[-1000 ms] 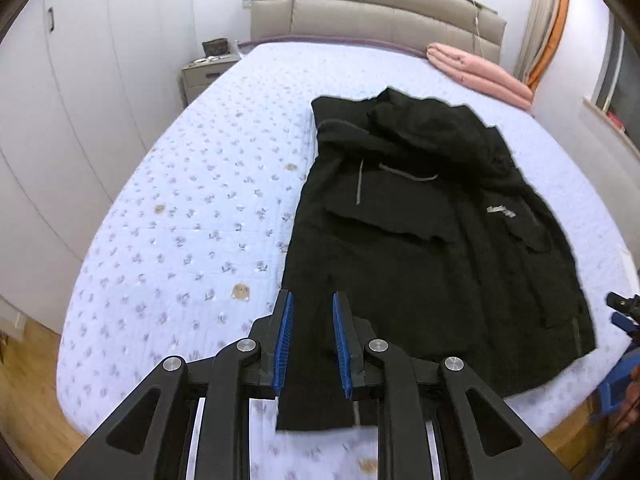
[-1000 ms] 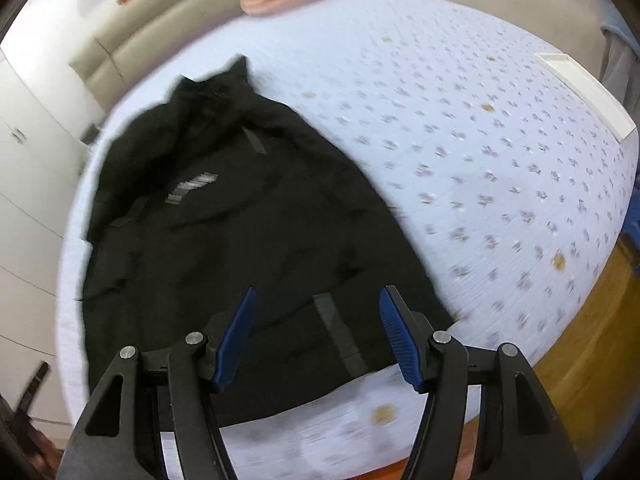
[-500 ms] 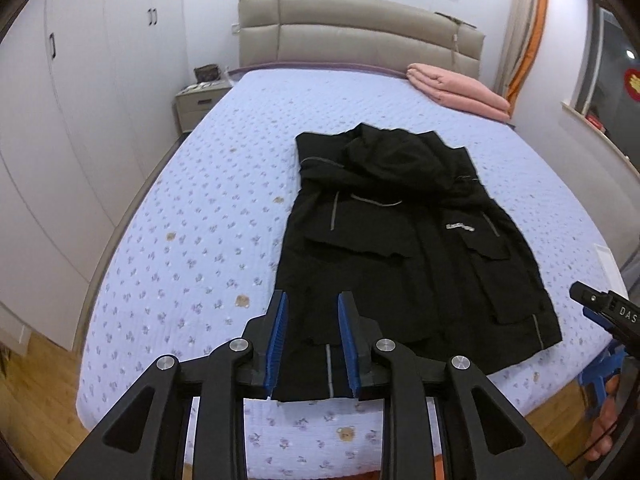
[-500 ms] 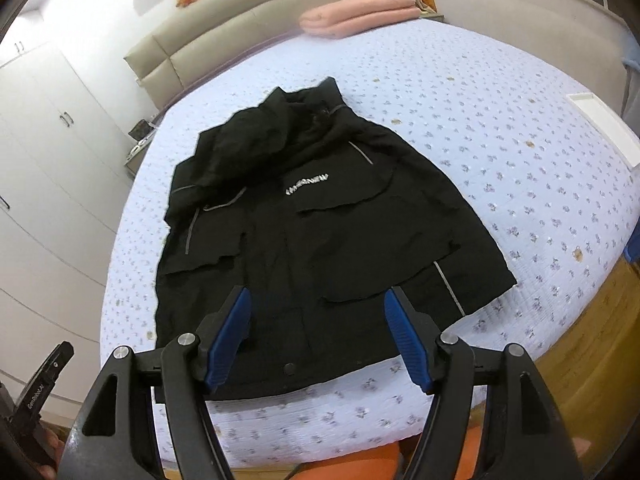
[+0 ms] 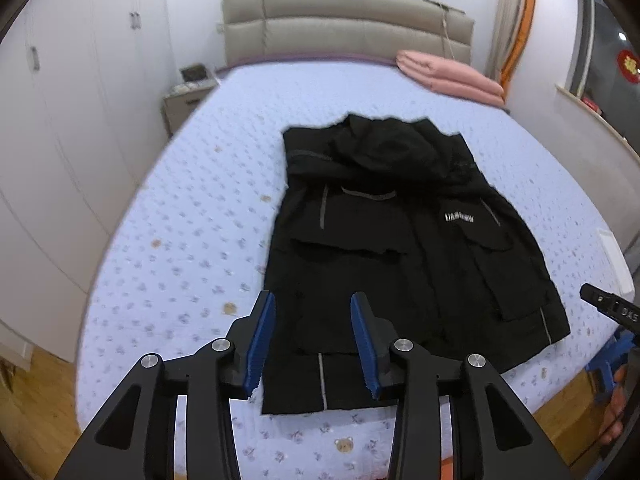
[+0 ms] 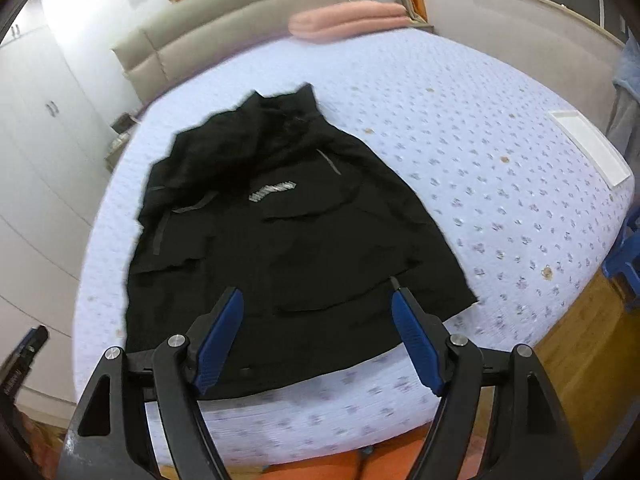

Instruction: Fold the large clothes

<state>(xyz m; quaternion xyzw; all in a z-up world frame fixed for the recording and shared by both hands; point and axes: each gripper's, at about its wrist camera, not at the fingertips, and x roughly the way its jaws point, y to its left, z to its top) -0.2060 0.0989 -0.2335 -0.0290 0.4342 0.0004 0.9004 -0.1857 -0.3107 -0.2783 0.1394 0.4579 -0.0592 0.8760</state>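
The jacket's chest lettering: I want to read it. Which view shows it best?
The left wrist view: the lettering on the jacket sits level and fairly sharp there, though still hard to read. The right wrist view shows it slanted and smeared by blur.

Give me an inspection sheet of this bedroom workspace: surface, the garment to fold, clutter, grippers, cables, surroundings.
Surface: bed with a pale floral quilted cover.
Job's things: black jacket lies spread flat, front up, hood bunched at the far end, hem near the bed's foot; not yet folded.
Clutter: folded pink blanket by the headboard; flat white object at the bed's right edge.
Grippers: left gripper jaws opening, nothing between them; right gripper jaws opening, wider, nothing between them. Both hang above the hem.
Cables: a thin cord hangs over the headboard; otherwise nothing seen.
Surroundings: white wardrobes, nightstand, wooden floor, curtain by the window.
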